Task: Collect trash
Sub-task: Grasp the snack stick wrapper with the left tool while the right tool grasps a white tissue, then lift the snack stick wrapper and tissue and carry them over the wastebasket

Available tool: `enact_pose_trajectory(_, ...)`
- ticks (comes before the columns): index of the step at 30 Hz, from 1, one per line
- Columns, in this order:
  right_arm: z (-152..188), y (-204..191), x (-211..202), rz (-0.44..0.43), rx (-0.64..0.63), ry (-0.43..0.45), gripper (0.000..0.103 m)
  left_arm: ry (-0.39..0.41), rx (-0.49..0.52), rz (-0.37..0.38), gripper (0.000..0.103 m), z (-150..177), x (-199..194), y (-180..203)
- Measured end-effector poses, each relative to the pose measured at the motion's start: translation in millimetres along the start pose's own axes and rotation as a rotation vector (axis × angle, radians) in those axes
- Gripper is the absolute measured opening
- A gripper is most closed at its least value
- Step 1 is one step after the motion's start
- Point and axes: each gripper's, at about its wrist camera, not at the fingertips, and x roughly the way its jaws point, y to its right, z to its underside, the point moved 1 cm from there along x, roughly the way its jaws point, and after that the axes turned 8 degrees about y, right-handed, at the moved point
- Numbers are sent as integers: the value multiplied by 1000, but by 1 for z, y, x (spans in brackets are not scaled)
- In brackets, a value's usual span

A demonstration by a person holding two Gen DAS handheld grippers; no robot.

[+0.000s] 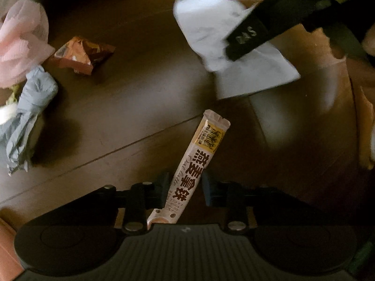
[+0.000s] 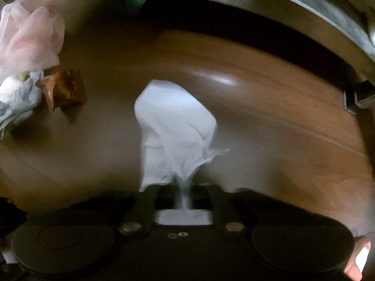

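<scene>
Below right hand-held gripper: tissue pinched | pads seemingly hidden

Home interior, wood-plank floor, scattered litter

Sachet, large print: brown Chinese characters 燕麦拿铁 running along its length.
Sachet, script line: "Oat latte" in thin italic beside the characters.
Sachet, yellow band near the torn end: dark small print, too fine to read.
Black finger over the white tissue: pale embossed marks, roughly "24S", uncertain.
</scene>
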Motion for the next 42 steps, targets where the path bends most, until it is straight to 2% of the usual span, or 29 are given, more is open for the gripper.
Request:
enact_pose_trajectory(3,-6,9,-7,-30,51,-4,1,-5,-33,1,25,-4,-4,-4)
enact_pose_trajectory(10,-14,27,-58,-9,80,16,1,21,-157,-14,23,-20,-33,-16)
enact_pose_trajectory(18,-15,27,-158,-39,146,104,1,140,-299,-4,23,-47,-115,-24)
enact_pose_trajectory(24,-20,16,-244,-75,153,220,1,275,-399,28,22,-50,-198,-20)
enact_pose_trajectory(31,-15,3,-347,-81,103,357,1,475,-470,56,22,-43,-299,-15)
enact_pose_trajectory(35,-14,-6,-400,-92,85,445,1,612,-466,75,22,-38,-361,-7)
enact_pose_trajectory(42,-22,-18,-488,-66,24,583,1,803,-432,91,22,-42,-457,5)
